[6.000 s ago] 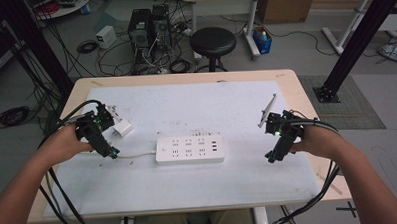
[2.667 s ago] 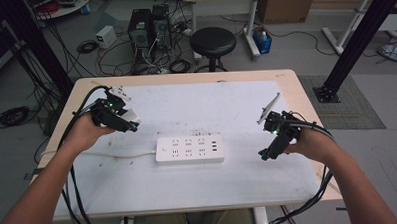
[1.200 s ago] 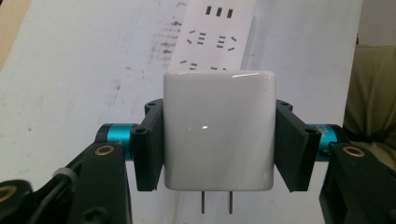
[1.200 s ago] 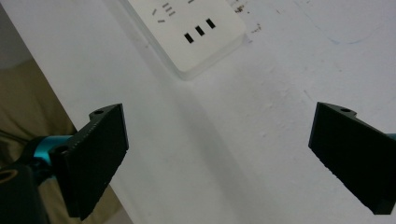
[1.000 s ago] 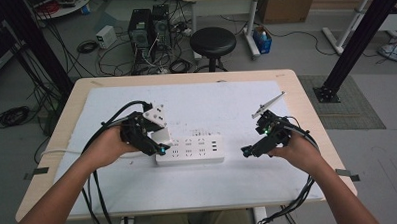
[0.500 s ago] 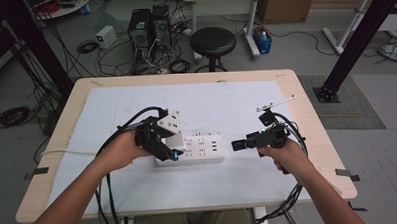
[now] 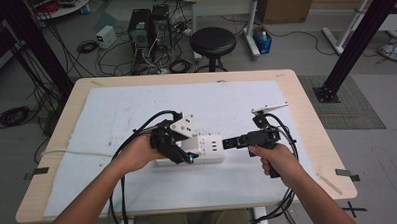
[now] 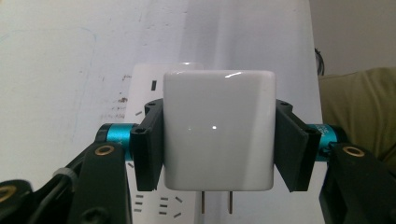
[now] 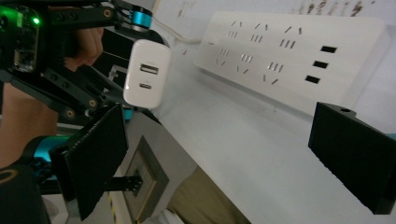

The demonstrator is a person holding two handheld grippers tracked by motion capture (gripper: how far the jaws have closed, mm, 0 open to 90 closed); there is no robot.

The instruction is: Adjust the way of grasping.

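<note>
A white power strip [image 7: 212, 146] lies flat at the middle of the table. My left gripper [image 7: 185, 147] is shut on a white cube charger [image 8: 217, 116] and holds it just above the strip's left part. The charger's two metal prongs [image 8: 215, 203] point down toward the strip [image 8: 154, 93], still clear of the sockets. In the right gripper view the charger [image 9: 147, 79] shows its two USB ports. My right gripper [image 7: 228, 142] is open at the strip's right end, with its pads [image 9: 95, 158] on either side of the strip's end [image 9: 289, 46] and apart from it.
The strip rests on a white paper sheet [image 7: 226, 101] covering a wooden table [image 7: 312, 133]. Black cables [image 7: 137, 134] trail from both grippers toward the front edge. On the floor beyond the table are a black stool [image 7: 213, 41] and computer cases [image 7: 148, 23].
My left gripper has carried the charger from the table's left side to above the strip. My right gripper has swung left to the strip's right end.
</note>
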